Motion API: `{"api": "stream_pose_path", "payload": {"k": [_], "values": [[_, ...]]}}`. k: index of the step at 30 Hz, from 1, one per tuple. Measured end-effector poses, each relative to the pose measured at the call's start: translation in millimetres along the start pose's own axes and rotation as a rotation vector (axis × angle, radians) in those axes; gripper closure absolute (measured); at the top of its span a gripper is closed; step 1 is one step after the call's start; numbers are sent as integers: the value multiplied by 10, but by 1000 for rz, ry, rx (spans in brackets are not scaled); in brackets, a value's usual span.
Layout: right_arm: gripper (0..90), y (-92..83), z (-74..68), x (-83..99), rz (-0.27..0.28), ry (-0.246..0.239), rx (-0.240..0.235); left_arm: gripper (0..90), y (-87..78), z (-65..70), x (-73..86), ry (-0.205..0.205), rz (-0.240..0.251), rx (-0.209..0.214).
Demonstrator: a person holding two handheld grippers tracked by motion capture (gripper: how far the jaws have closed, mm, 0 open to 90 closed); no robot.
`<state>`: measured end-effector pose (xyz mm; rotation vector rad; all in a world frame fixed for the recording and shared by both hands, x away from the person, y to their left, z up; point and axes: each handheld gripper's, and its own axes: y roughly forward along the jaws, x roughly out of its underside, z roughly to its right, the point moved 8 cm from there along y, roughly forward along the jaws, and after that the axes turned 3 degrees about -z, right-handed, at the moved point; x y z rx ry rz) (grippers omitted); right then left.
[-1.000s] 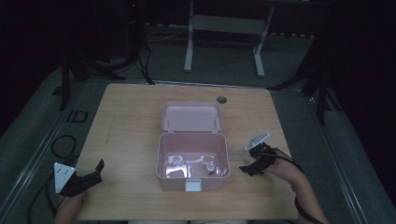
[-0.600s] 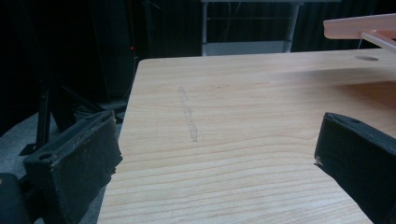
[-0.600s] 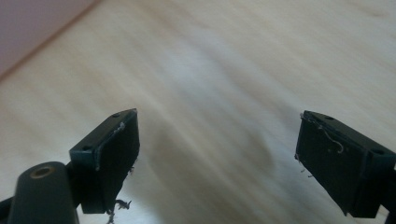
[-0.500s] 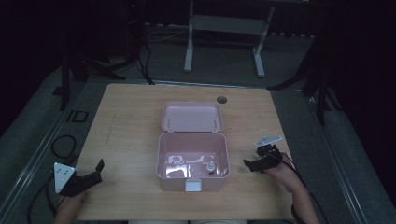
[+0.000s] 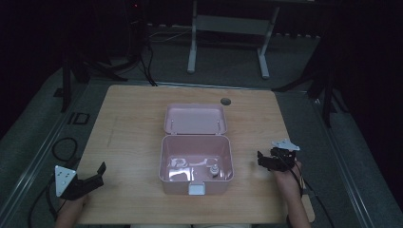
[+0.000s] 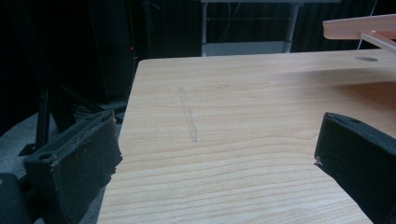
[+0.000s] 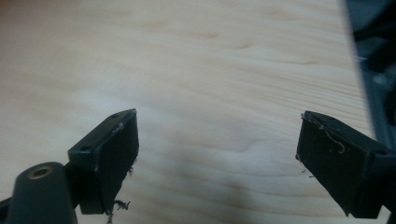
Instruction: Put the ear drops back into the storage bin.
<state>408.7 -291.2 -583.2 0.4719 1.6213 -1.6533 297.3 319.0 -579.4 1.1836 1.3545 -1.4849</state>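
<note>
Open pink box (image 5: 196,164) at table (image 5: 133,123) centre, hinged lid (image 5: 195,118) laid back toward twelve o'clock, small objects inside near the front wall. Right tool (image 5: 264,160) just beside the box at its three o'clock, jaws wide apart and empty, pointing toward nine o'clock across bare wood. Left tool (image 5: 95,175) well apart at the box's eight o'clock, jaws likewise spread, holding nothing. Right hand clearly nearer; probably the one to reach in or swing the lid. Box's long axis running three to nine.
</note>
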Motion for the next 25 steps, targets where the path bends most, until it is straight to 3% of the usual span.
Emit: {"api": "stream_pose_path", "payload": {"k": [1, 3, 5, 6, 7, 10, 13, 20, 25], "values": [[127, 0, 0, 0, 0, 0, 0, 4, 0, 0, 0, 0, 0, 0], [127, 8, 33, 41, 36, 45, 28, 4, 0, 0, 0, 0, 0, 0], [127, 3, 66, 72, 74, 60, 76, 4, 0, 1, 0, 0, 1, 0], [127, -56, 96, 58, 141, 85, 105, 4, 0, 1, 0, 0, 1, -1], [127, -56, 96, 58, 141, 85, 105, 4, 0, 1, 0, 0, 0, 0], [127, -117, 121, 41, 215, 122, 115, 4, 0, 2, 0, 1, 1, 0], [127, -152, 93, 36, 266, 104, 122, 4, -1, 2, -1, 1, 2, -1], [127, -196, 120, 29, 319, 130, 135, 4, 0, 3, -1, 1, 2, 2], [127, -180, 81, 28, 311, 99, 126, 4, -2, 2, -1, 2, 2, 3]]}}
